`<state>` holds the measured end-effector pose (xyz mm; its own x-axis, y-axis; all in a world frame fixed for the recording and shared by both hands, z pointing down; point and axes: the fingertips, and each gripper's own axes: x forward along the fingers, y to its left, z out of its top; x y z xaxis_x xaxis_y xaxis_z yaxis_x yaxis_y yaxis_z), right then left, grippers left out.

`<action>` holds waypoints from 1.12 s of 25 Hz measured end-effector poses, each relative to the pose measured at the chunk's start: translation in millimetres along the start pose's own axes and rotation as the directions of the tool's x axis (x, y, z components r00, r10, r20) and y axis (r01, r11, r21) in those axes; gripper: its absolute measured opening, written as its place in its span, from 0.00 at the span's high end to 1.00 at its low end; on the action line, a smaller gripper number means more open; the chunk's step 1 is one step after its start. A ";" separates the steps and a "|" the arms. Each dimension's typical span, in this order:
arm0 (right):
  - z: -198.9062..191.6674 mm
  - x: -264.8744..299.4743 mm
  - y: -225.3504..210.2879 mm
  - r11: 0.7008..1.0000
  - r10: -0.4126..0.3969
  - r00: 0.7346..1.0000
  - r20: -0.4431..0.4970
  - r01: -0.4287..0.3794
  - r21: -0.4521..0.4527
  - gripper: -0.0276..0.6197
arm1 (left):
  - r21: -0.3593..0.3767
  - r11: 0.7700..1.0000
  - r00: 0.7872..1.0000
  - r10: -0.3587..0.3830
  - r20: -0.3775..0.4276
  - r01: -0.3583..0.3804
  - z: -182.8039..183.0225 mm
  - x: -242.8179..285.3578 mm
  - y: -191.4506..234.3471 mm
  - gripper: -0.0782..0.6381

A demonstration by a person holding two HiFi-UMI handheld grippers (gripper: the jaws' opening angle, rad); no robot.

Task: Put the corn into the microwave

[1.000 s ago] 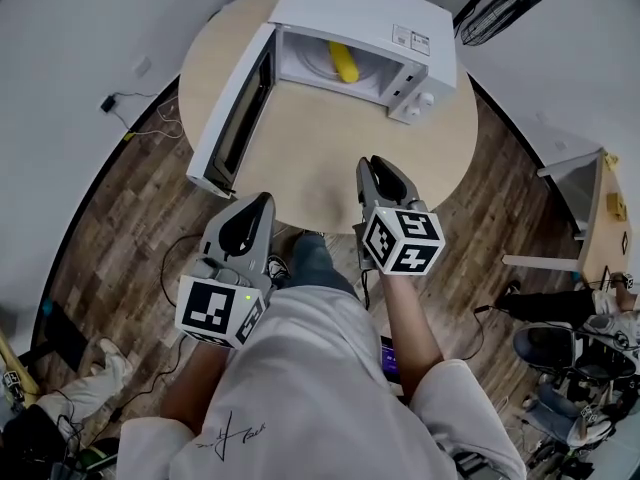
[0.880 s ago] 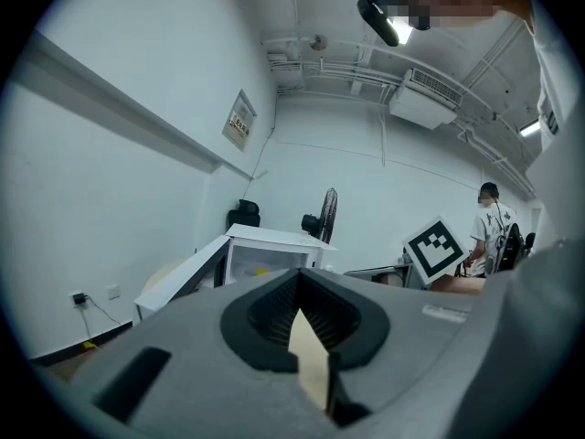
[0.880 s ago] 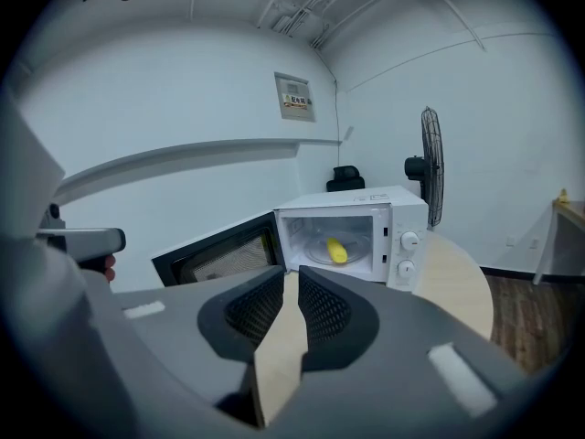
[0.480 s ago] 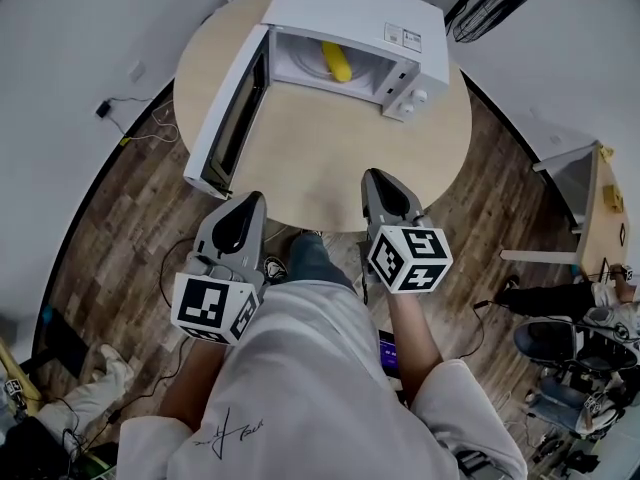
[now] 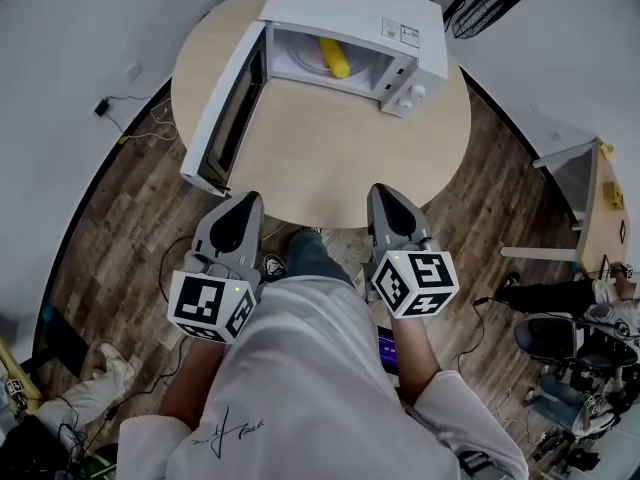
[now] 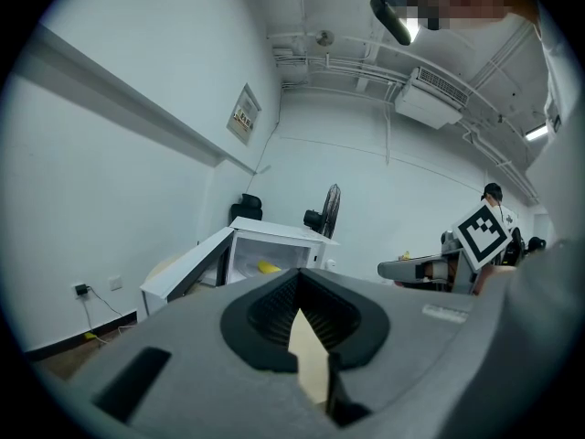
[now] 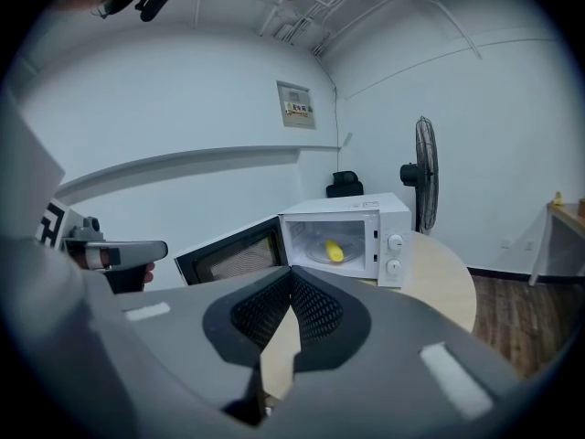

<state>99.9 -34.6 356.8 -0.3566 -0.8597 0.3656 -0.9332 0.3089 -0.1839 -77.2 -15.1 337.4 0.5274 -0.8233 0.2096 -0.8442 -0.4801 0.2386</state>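
Note:
The yellow corn [image 5: 334, 57] lies inside the white microwave [image 5: 350, 8] at the far side of the round table [image 5: 340, 158]. The microwave's door [image 5: 225, 108] hangs wide open to the left. Both grippers hover at the table's near edge, well short of the oven. My left gripper [image 5: 248, 200] is shut and empty, its jaws meeting at the tip [image 6: 296, 276]. My right gripper [image 5: 383, 190] is closing, its tips touching [image 7: 291, 273], nothing between them. The right gripper view shows the corn [image 7: 335, 251] on the turntable past the microwave's knobs [image 7: 394, 254].
A black standing fan [image 7: 425, 167] stands behind the table to the right. A small side table [image 5: 590, 198] is at the right, with chairs and gear below it. Cables [image 5: 150, 118] run along the wood floor on the left.
My right gripper has drawn back from over the table toward my body. The left gripper has hardly moved. The corn and the open door stay as they were.

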 end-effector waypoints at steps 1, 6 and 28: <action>0.3 -2.0 0.4 1.000 0.000 1.000 0.002 0.000 -0.002 0.94 | -0.002 1.000 1.000 0.001 -0.003 -0.001 -1.0 0.0 0.0 0.90; 3.5 -11.6 0.0 1.000 -0.008 1.000 0.017 0.008 0.002 0.94 | -0.006 1.000 1.000 0.006 -0.011 -0.006 -4.3 -1.3 0.3 0.90; 4.7 -23.4 -6.6 1.000 -0.012 1.000 0.025 0.012 0.016 0.94 | -0.039 0.999 0.998 -0.009 -0.059 0.006 -21.3 8.5 -3.9 0.90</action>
<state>114.6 -18.4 345.1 -0.3442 -0.8735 0.3444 -0.9364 0.2925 -0.1938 -67.4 -13.8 358.4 0.5393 -0.8001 0.2627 -0.8365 -0.4732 0.2763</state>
